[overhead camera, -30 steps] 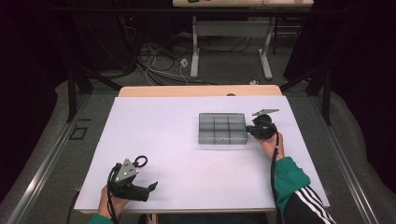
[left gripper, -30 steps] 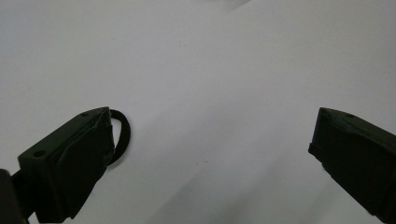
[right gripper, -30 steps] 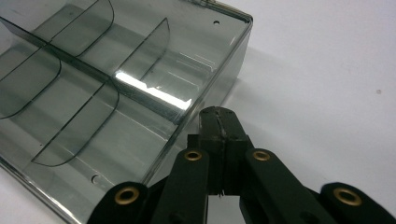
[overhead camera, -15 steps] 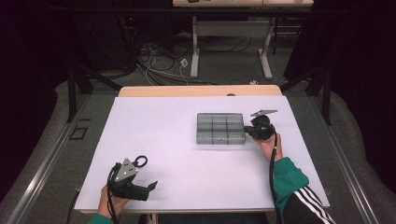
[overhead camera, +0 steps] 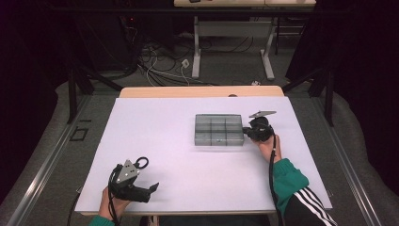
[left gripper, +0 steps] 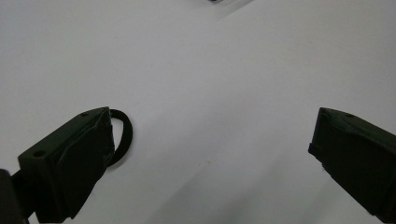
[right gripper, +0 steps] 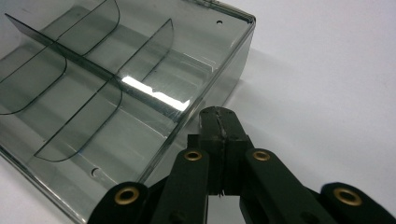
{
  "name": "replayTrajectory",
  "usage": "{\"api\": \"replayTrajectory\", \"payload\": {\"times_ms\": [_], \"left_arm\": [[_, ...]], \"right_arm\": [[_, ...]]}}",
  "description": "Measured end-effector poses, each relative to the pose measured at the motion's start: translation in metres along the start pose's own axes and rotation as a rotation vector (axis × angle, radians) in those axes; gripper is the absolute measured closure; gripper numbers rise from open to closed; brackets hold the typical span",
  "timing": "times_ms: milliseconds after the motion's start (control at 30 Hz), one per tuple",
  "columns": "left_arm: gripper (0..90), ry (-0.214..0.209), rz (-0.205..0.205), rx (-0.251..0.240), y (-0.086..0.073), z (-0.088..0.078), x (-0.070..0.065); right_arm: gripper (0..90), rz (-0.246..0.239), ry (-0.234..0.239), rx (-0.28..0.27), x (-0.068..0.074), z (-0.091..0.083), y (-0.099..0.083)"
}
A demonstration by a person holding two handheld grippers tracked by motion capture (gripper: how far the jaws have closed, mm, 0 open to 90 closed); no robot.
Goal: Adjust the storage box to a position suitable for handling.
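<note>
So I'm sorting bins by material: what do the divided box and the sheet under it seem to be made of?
The divided box looks like clear, grey-tinted hard plastic with a glossy finish: the table shows through its walls and a bright glare sits on one divider. The sheet looks like matte white paper or board, flat and glare-free, though which is unclear.

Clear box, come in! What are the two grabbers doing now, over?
Right gripper shut, tips against the clear box side wall. Left gripper open, empty, near a black ring. Box compartments look empty. Nothing in the way.
</note>
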State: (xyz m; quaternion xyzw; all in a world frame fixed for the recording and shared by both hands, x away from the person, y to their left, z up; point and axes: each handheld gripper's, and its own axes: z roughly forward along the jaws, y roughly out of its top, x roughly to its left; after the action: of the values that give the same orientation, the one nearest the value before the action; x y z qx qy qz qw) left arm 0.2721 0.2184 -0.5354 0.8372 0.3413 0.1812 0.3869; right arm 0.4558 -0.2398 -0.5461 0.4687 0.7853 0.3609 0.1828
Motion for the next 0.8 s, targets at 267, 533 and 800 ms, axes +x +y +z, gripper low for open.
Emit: {"api": "replayTrajectory", "payload": {"times_ms": [267, 533, 800], "left_arm": [[0.0, 0.0, -0.001, -0.01, 0.0, 0.001, 0.0], [0.0, 0.002, 0.003, -0.003, 0.0, 0.0, 0.001], [0.0, 0.005, 0.003, -0.003, 0.0, 0.0, 0.0]], "right_arm": [[90.0, -0.004, 0.008, -0.002, 0.006, 0.003, 0.002], [90.0, -0.013, 0.011, -0.006, 0.012, 0.007, 0.004], [90.0, -0.017, 0.023, -0.005, 0.018, 0.009, 0.006]]}}
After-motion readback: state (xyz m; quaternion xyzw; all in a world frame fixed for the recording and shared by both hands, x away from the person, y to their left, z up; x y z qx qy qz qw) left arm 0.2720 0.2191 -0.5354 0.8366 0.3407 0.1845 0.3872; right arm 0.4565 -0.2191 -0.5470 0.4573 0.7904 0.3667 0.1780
